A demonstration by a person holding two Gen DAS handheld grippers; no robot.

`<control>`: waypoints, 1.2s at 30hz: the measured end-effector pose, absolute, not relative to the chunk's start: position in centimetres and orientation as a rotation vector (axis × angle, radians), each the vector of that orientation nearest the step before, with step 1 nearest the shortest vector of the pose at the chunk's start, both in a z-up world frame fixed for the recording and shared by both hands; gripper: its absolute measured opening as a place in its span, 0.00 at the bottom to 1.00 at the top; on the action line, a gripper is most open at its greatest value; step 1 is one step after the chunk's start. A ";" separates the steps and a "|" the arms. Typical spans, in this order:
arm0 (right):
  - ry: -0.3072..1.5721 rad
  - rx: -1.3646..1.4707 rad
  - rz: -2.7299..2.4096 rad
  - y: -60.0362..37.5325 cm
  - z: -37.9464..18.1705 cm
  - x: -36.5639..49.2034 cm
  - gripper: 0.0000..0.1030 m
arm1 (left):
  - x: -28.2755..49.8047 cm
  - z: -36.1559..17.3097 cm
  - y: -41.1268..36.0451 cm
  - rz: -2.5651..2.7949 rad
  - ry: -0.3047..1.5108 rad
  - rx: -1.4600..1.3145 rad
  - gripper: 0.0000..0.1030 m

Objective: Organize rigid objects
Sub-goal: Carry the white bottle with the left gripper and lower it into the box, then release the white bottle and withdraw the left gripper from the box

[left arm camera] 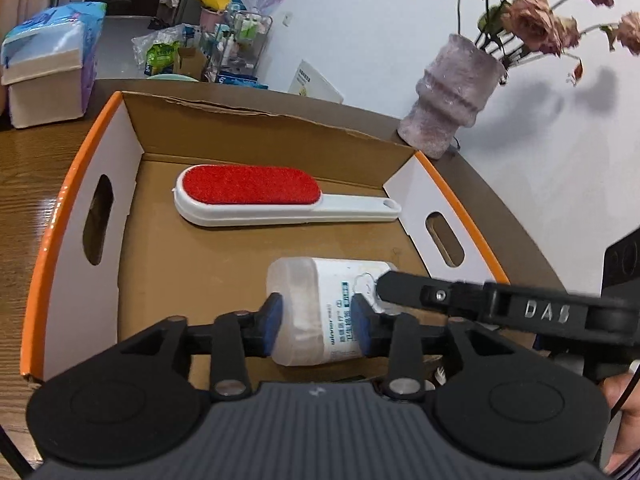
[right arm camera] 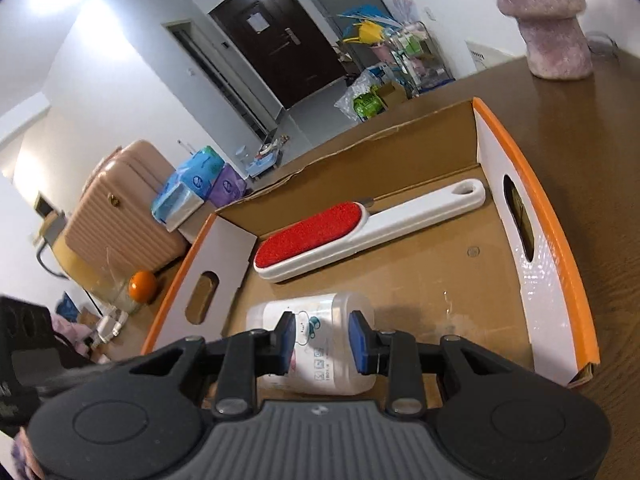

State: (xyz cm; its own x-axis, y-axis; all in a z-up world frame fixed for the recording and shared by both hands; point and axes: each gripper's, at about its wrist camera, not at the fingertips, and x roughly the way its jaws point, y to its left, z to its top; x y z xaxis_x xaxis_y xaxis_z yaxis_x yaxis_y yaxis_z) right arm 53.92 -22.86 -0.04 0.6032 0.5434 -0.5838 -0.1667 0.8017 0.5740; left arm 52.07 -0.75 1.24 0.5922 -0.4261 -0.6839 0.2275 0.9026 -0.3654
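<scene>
Left wrist view. Open cardboard box with orange rim and white end walls [left arm camera: 128,148] on the brown wooden surface [left arm camera: 24,184]. On the box floor, toward the far wall, a white plastic lint brush with a red oval pad [left arm camera: 248,190], lying flat with its handle to the right. Nearer, a translucent white plastic bottle with a printed label [left arm camera: 332,280], on its side on the box floor and well apart from the brush. Left claw [left arm camera: 318,314] just above the bottle, blue pads spread a little. Bottle running on past the right-hand pad, so no pinch seen. Right claw [left arm camera: 390,284] reaching in from the right, tip of one black finger at the bottle's far end. Fuzzy pink vase of dried flowers [left arm camera: 452,92] beyond the box corner.

Right wrist view. Same box [right arm camera: 548,300], brush [right arm camera: 308,240] and bottle [right arm camera: 316,312]. Right claw [right arm camera: 323,338] low over the bottle's middle, pads set slightly apart in front of the label. Bottle showing beyond both pads. Cannot tell whether pressed on it or merely hovering.

Step in hand, by judgement: setting the bottle down in the box, release under way. Next: ease both claws fully clear, lift straight up without nudging the round bottle into a roll toward the brush, then look for the next rigid object outside the box.
</scene>
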 end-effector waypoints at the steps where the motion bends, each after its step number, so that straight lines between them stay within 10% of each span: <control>1: 0.830 0.527 0.428 -23.0 -0.1 54.0 0.29 | 51.9 1.3 -1.0 -0.370 0.852 -0.222 0.38; 14: 0.711 0.420 0.333 -25.8 8.3 45.4 0.30 | 41.0 11.8 1.1 -0.235 0.643 -0.096 0.67; 18: 0.593 0.311 0.320 -26.5 12.3 40.4 0.53 | 35.7 15.1 1.5 -0.200 0.530 -0.068 0.81; 36: 0.336 0.123 0.236 -26.7 13.9 23.4 0.74 | 19.3 13.6 1.2 -0.173 0.332 -0.022 0.86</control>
State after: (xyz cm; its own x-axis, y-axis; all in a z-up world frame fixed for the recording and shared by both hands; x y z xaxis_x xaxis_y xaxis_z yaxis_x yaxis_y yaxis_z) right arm 23.37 -26.71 13.86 0.9169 0.2494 -0.3116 -0.2088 0.9651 0.1579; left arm 19.26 1.17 13.57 0.9308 -0.1727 -0.3221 0.1655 0.9849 -0.0501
